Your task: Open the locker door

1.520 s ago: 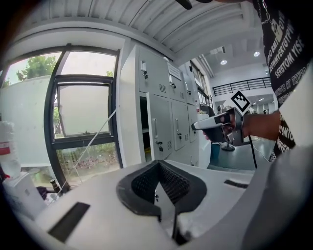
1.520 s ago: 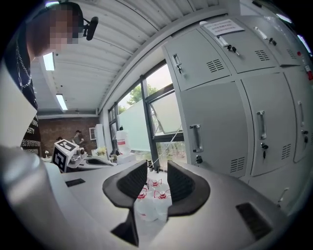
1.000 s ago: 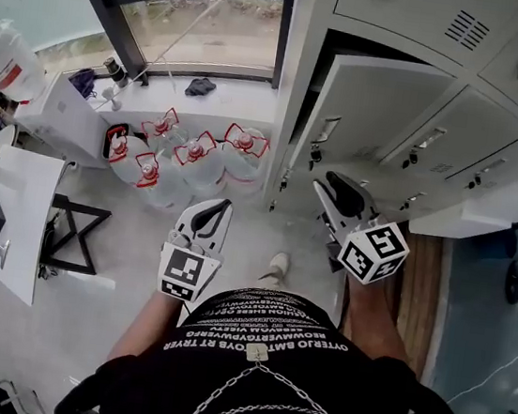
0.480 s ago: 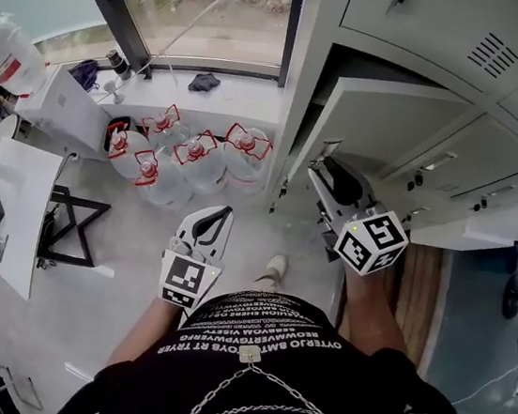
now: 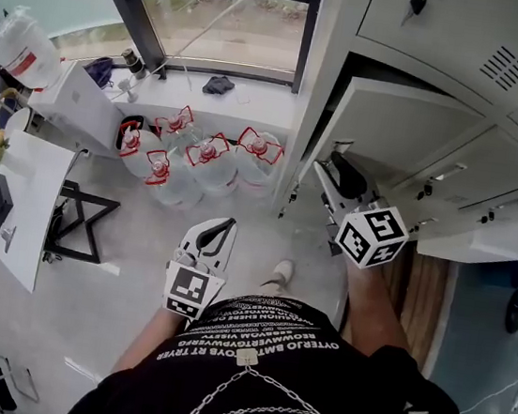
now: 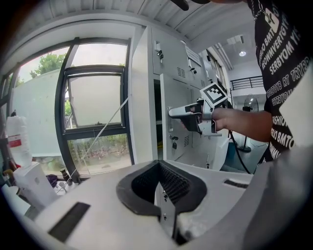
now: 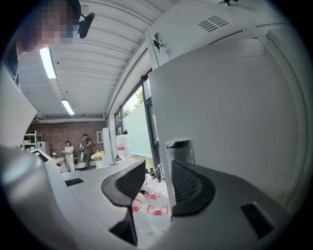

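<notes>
Pale grey steel: the locker door [image 5: 397,125] stands swung out from the left-hand column of the locker bank, next to the window. The dark compartment shows behind its top edge.
Right hand-held gripper [image 5: 329,175]: it's at the door's free edge, and that edge runs up between the two pads. The jaws are opening with a gap on either side, so nothing is pinched.
Why that spot: I'd say the free edge was chosen because it sits farthest from the hinges and takes the least effort to swing.
Latch [image 7: 179,145]: it sits on the door face, just beyond the right pad.
Left hand-held gripper [image 5: 221,229]: the jaws are together on nothing. It hangs low over the floor, well apart from the door, and looks parked clear of the swing.
Water bottles [image 5: 209,152]: a red-capped cluster on the floor under the window, near the bank's bottom corner.
Progress: the door is plainly ajar, so this looks like letting go with the job close to done.
</notes>
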Demonstrator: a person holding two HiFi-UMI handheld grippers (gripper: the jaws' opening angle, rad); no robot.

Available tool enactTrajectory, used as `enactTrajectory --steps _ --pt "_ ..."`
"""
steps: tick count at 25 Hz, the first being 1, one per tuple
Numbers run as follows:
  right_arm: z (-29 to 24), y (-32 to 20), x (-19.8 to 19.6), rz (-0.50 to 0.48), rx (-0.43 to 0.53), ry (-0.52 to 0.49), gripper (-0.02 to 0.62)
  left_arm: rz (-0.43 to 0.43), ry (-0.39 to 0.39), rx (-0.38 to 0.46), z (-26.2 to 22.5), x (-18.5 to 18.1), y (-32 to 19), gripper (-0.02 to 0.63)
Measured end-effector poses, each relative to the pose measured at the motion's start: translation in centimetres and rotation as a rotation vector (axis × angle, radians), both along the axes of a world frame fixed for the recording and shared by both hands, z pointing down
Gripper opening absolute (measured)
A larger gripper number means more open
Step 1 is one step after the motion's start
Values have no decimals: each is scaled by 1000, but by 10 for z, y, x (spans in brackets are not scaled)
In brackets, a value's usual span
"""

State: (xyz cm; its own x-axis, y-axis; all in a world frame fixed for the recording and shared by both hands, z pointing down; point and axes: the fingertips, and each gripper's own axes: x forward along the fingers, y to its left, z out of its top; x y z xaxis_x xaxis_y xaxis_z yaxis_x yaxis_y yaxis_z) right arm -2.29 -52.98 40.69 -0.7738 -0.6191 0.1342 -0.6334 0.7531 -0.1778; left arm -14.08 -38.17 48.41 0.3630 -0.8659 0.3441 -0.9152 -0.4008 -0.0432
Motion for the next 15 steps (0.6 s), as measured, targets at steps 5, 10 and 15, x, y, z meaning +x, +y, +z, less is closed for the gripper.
enactTrajectory --steps 5,10,15 --pt "11 -20 8 94 -22 31 147 -19 -8 -29 7 -10 20 5" --pt "20 -27 -2 80 -53 43 152 -23 -6 -43 10 -10 34 5" --pt "23 -39 -13 78 -68 47 163 -25 -17 -42 8 -10 47 5"
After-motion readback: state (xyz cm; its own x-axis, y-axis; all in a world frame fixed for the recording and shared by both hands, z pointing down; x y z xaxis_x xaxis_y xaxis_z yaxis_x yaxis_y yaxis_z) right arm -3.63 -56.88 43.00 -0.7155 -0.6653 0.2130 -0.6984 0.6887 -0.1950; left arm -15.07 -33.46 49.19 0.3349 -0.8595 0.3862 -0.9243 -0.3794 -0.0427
